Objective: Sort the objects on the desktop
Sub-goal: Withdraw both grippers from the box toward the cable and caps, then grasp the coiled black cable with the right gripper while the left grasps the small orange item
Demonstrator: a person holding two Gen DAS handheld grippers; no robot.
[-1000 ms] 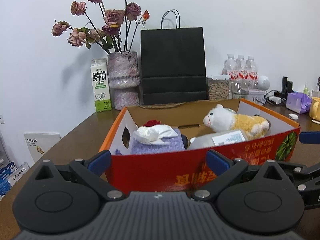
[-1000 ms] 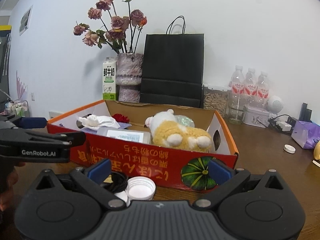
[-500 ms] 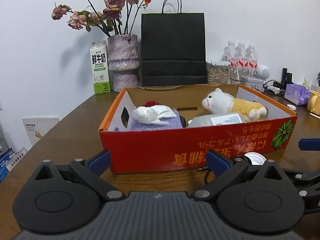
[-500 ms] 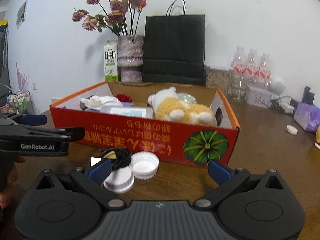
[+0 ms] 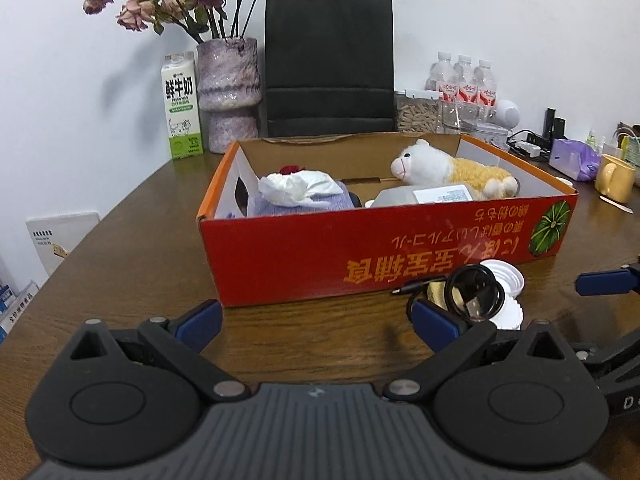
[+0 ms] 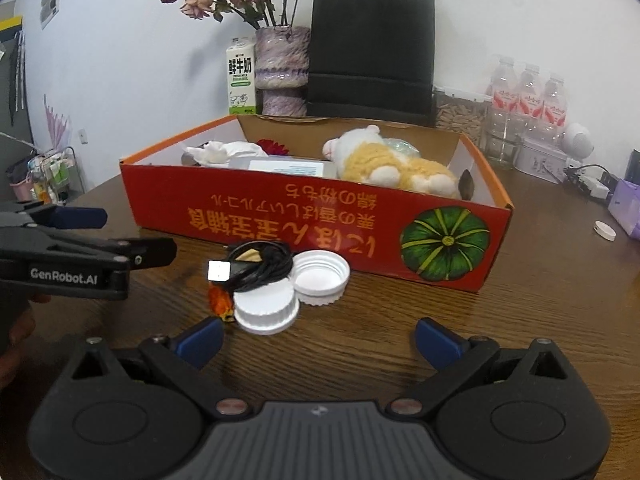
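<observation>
A red cardboard box (image 5: 384,240) (image 6: 316,220) stands on the brown table. It holds a plush sheep (image 5: 448,166) (image 6: 384,162), a crumpled tissue (image 5: 296,186) on a purple pack, and a flat grey package (image 5: 424,194). In front of it lie a coiled black USB cable (image 6: 256,264), two white lids (image 6: 320,276) (image 6: 266,306) and a small orange thing (image 6: 219,300). In the left wrist view a dark round lens (image 5: 474,298) shows on this pile. My left gripper (image 5: 316,320) and my right gripper (image 6: 318,338) are both open and empty, held back from the box.
Behind the box stand a milk carton (image 5: 180,106), a vase of dried roses (image 5: 230,88), a black paper bag (image 5: 328,64), water bottles (image 5: 464,80) and a jar. A yellow mug (image 5: 614,176) and a purple pack (image 5: 572,158) sit at the right. A loose white lid (image 6: 605,230) lies right.
Both grippers have pulled back and risen from the box. The cable and the lids in front of it have come into fuller view. Both stay open.
</observation>
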